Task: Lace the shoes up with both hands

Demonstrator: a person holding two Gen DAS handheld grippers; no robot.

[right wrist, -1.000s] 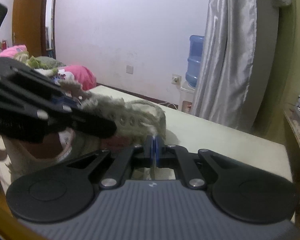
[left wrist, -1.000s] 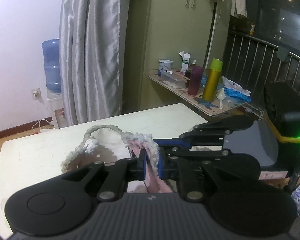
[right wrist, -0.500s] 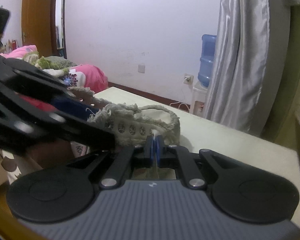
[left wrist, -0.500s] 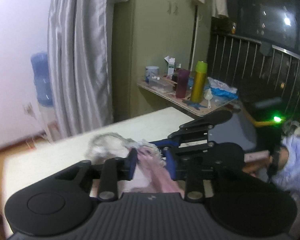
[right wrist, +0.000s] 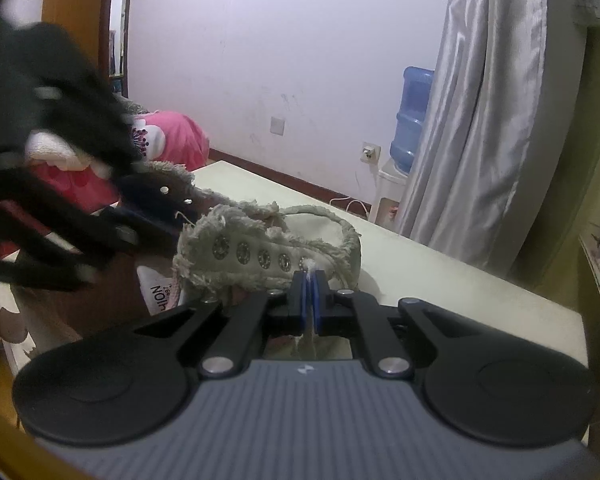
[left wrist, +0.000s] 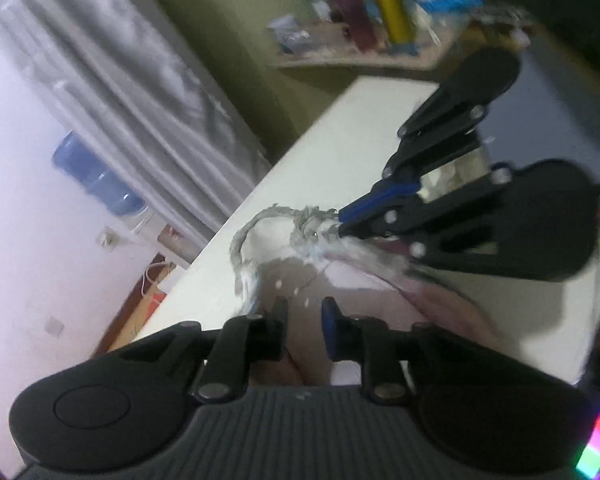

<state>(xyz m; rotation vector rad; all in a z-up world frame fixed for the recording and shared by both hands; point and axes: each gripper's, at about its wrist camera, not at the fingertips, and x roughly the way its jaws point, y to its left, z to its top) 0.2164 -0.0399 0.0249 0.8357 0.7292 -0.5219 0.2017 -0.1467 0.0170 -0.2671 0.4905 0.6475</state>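
Note:
A beige canvas shoe (right wrist: pixel 260 240) with frayed edges and a row of metal eyelets lies on the cream table (right wrist: pixel 440 272). My right gripper (right wrist: pixel 309 278) is shut on a white lace (right wrist: pixel 309 332) at the shoe's near side. In the blurred, tilted left wrist view the shoe (left wrist: pixel 268 240) lies just ahead of my left gripper (left wrist: pixel 304 310), which is open with nothing clamped between its fingers. There the right gripper (left wrist: pixel 338 224) pinches at the frayed rim. The left gripper (right wrist: pixel 172 234) appears blurred, at the shoe's left end.
Behind the table hang grey curtains (right wrist: pixel 492 100), with a blue water bottle (right wrist: pixel 414 116) beside them. Pink bedding (right wrist: pixel 172 136) lies at the left. A cluttered shelf with a yellow bottle (left wrist: pixel 388 4) stands past the table's far end.
My left gripper has opened, letting go of the pink part of the shoe, and has rolled sharply to a tilt. The right gripper stays shut on the lace.

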